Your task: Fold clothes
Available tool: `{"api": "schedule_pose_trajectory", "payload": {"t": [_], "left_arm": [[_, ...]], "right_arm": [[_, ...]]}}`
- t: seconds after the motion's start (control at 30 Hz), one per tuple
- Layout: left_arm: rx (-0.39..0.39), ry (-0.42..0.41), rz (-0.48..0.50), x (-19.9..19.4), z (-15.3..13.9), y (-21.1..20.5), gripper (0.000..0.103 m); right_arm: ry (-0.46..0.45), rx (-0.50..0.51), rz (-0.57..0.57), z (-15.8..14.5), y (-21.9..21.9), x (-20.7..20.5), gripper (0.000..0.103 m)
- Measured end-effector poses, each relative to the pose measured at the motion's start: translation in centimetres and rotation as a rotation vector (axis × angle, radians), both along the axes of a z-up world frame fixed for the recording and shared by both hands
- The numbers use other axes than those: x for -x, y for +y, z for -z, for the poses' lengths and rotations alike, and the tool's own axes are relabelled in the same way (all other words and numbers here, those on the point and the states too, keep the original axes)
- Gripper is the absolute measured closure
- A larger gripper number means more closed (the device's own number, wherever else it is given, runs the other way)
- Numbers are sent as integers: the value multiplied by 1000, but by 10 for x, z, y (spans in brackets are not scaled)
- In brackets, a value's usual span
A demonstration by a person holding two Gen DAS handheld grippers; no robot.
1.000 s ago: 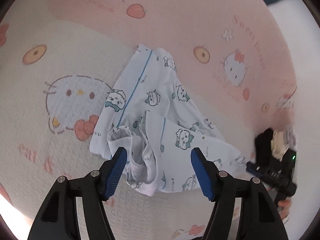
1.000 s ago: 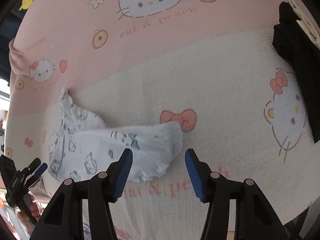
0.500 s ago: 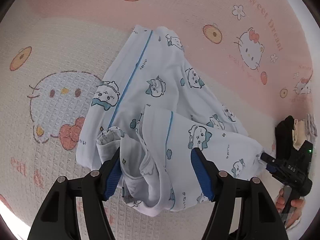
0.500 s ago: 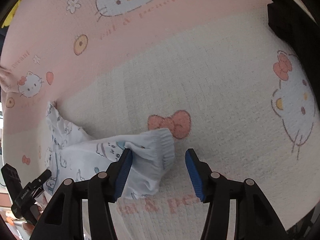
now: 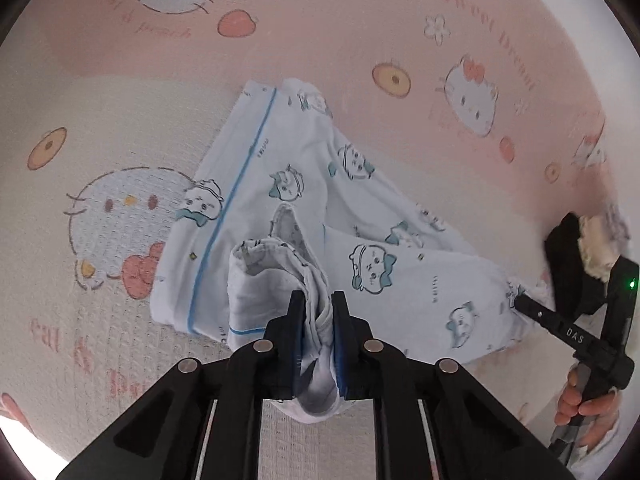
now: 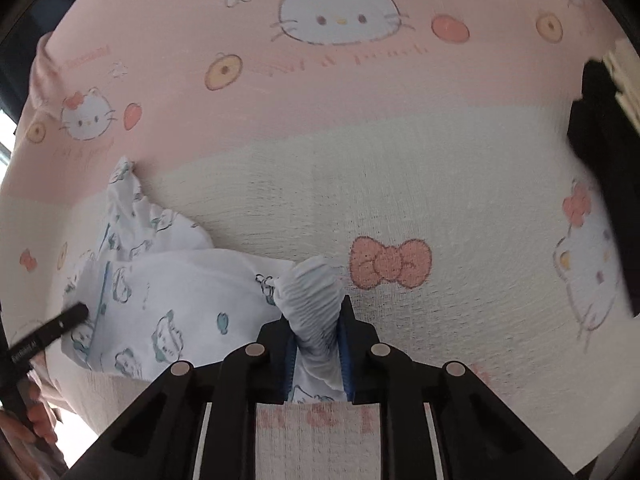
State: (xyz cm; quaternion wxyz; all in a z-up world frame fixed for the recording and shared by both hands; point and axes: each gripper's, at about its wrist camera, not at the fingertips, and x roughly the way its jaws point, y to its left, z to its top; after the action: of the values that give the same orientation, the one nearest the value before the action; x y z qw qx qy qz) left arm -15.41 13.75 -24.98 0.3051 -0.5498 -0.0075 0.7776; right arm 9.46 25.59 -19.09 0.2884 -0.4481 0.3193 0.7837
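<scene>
A pale blue pyjama garment [image 5: 280,168] with cartoon cats and a blue stripe lies crumpled on the blanket. My left gripper [image 5: 318,304] is shut on a bunched fold of its near edge, with cloth squeezed between the blue pads. In the right wrist view the garment [image 6: 180,280] stretches to the left. My right gripper [image 6: 316,316] is closing its jaws on the ribbed white cuff [image 6: 310,292], and the pads press on it. The right gripper's tip [image 5: 520,304] shows at the garment's far right end, and the left gripper's tip [image 6: 80,312] at the left.
The pink and cream cartoon-cat blanket [image 5: 360,20] covers the whole surface. A black garment with cream cloth [image 5: 564,264] lies at the right edge, also seen as the dark pile [image 6: 604,152]. A person's hand [image 5: 588,404] holds the right gripper's handle.
Both grippers went from open to closed on the garment: the left on the bunched near edge, the right on the ribbed cuff. Both moved slightly over the cloth.
</scene>
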Motion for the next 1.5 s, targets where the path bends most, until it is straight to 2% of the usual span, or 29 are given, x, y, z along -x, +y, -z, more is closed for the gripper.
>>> {"api": "schedule_pose_trajectory", "payload": {"t": [0.13, 0.2, 0.33, 0.47, 0.57, 0.7, 0.93, 1.07, 1.17, 1.37, 1.43, 1.5], "left_arm": [[-89, -56, -36, 0, -11, -14, 93], [-110, -50, -31, -6, -20, -13, 93], [-109, -15, 6, -29, -30, -16, 93], [-103, -1, 24, -47, -30, -25, 93], [-76, 36, 35, -56, -27, -31, 93], [-75, 37, 27, -65, -19, -46, 93], [-55, -18, -3, -75, 5, -63, 93], [-39, -56, -30, -78, 23, -70, 93], [-29, -93, -50, -79, 35, -76, 93], [-83, -127, -89, -80, 44, -84, 93], [-115, -152, -99, -79, 44, -88, 93], [-177, -189, -132, -78, 43, -95, 91]], "right_arm": [[34, -9, -30, -19, -6, -10, 89], [49, -4, -40, -25, -14, -12, 89], [45, -3, -60, -31, -26, -21, 89], [43, 38, -47, -19, -36, -30, 89], [46, 66, -36, -12, -42, -38, 89], [54, 85, -38, -5, -52, -44, 89], [7, 94, -63, 12, -69, -48, 88], [-8, 141, -16, 30, -73, -46, 88], [-10, 129, 1, 34, -76, -44, 88], [-30, 132, -6, 34, -76, -36, 88], [-46, 120, -20, 31, -74, -32, 86], [-84, 92, -45, 27, -73, -25, 69]]}}
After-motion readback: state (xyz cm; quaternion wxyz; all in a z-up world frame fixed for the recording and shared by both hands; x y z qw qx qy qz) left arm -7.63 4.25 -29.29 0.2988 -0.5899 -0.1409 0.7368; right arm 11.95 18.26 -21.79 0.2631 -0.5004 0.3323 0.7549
